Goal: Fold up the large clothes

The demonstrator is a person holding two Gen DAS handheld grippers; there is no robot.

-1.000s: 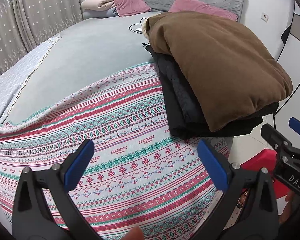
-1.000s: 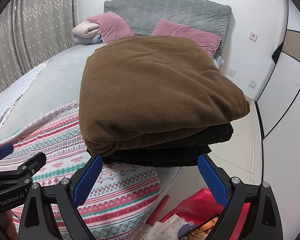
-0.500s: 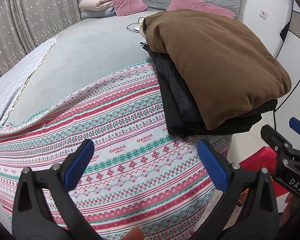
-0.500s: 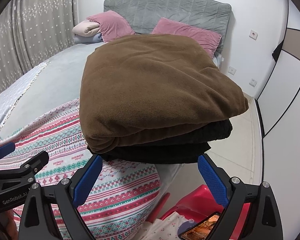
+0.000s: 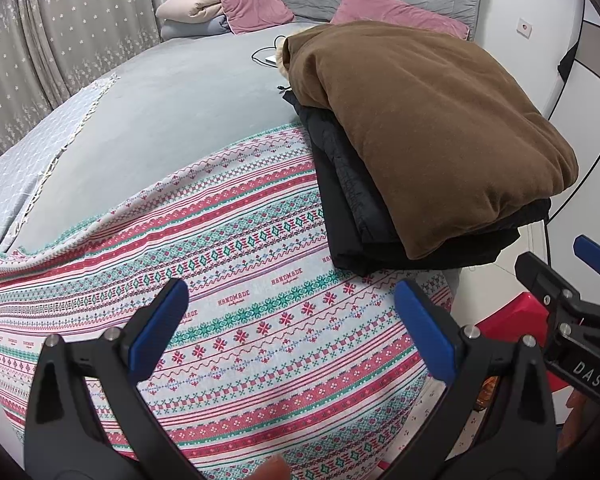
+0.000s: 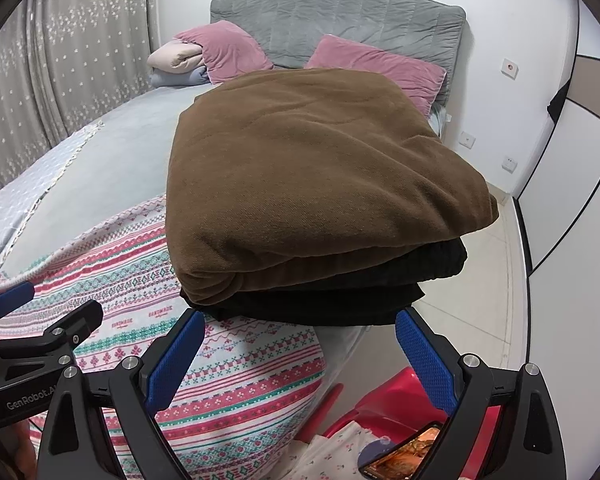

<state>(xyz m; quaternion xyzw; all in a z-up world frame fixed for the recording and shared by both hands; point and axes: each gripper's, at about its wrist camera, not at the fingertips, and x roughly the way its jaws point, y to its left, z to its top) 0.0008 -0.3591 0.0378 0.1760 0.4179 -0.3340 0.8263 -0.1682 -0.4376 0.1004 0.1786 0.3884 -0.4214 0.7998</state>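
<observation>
A folded brown garment (image 5: 428,128) (image 6: 320,168) lies on top of folded black garments (image 5: 352,208) (image 6: 340,300), stacked at the bed's right edge. The stack rests on a pink, teal and white patterned cloth (image 5: 240,280) (image 6: 120,280) spread over the bed's near end. My left gripper (image 5: 292,320) hangs open above that cloth with nothing between its blue pads. My right gripper (image 6: 300,354) is open too, just short of the stack's near edge, holding nothing. Each gripper shows at the side of the other's view.
The grey bed (image 5: 172,112) stretches back to pink pillows (image 5: 244,2), a folded quilt and a grey headboard (image 6: 340,20). A cable and small device (image 5: 266,56) lie behind the stack. A red tub (image 6: 384,396) with a phone (image 6: 404,452) and floral cloth stands on the floor at right. Curtains hang at left.
Both grippers drew back slightly from the stack, which now sits a little higher and farther in both views. Both stayed open; the clothes did not move.
</observation>
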